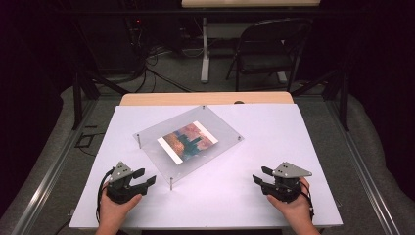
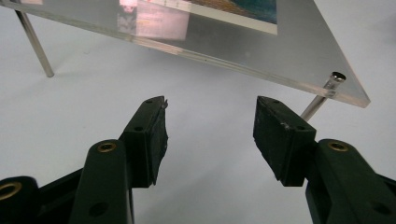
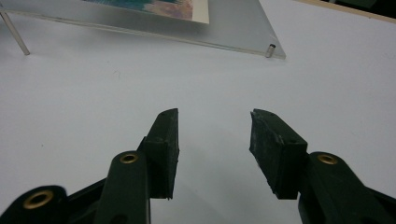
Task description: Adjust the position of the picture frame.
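Hovering low over the desk [image 1: 274, 147], both jaws spread and empty: left hand-held gripper [image 1: 145, 177], right hand-held gripper [image 1: 261, 175], flanking the acrylic frame [image 1: 215, 126] mid-desk on thin pegs. Risking tipping it if nudged off-centre.

A white table [image 1: 274, 147] with a wooden strip [image 1: 205, 98] along its far edge stands on grey carpet [image 1: 181, 68]. Beyond it – a black folding chair [image 1: 269, 49] and the white leg [image 1: 205, 51] of another table. Cables [image 1: 156, 58] trail across the floor – dark drapes close both sides.
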Tool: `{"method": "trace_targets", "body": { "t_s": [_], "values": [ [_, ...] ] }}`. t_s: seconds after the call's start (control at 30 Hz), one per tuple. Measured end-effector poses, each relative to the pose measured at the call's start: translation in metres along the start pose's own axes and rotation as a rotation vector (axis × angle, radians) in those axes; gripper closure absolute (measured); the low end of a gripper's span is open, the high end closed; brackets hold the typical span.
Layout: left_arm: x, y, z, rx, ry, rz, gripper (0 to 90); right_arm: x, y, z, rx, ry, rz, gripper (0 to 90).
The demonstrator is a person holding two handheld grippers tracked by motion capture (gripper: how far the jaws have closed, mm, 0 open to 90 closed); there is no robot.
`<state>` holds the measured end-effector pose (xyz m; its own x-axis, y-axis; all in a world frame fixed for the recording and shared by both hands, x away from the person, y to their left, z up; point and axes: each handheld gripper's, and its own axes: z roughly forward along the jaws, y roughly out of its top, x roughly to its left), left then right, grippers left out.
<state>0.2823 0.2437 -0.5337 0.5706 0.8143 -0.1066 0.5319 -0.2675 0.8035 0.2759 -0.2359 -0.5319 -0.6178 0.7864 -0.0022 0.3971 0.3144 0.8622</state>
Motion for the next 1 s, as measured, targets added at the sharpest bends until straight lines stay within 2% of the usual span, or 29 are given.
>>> {"method": "trace_targets", "body": {
  "t_s": [0.2, 0.27, 0.33, 0.47, 0.57, 0.7, 0.83, 1.0],
  "values": [
    [-0.006, 0.001, 0.002, 0.018, -0.022, 0.026, 44.3, 0.000, 0.000, 0.000, -0.006, -0.003, 0.010, 54.4],
    [-0.009, 0.001, 0.004, 0.020, -0.012, 0.020, 44.5, 0.000, 0.000, 0.000, -0.011, -0.004, 0.010, 55.1],
    [-0.011, 0.001, 0.004, 0.032, -0.005, 0.032, 45.1, 0.000, 0.000, -0.001, -0.016, -0.001, 0.015, 55.7],
    [-0.016, 0.002, 0.006, 0.042, -0.020, 0.054, 48.1, 0.001, 0.001, -0.002, -0.029, -0.008, 0.010, 56.8],
    [-0.022, 0.002, 0.008, 0.058, -0.030, 0.086, 48.4, 0.003, 0.002, -0.002, -0.054, -0.003, 0.005, 57.0],
    [-0.027, 0.002, 0.012, 0.084, -0.060, 0.100, 52.0, 0.004, 0.003, -0.003, -0.048, 0.004, -0.004, 60.0],
    [-0.030, 0.002, 0.015, 0.084, -0.082, 0.109, 56.9, 0.004, 0.002, -0.002, -0.056, 0.019, -0.006, 60.4],
    [-0.032, 0.003, 0.019, 0.099, -0.121, 0.099, 64.2, 0.004, 0.002, -0.002, -0.062, 0.025, 0.005, 60.2]
  ]
}}
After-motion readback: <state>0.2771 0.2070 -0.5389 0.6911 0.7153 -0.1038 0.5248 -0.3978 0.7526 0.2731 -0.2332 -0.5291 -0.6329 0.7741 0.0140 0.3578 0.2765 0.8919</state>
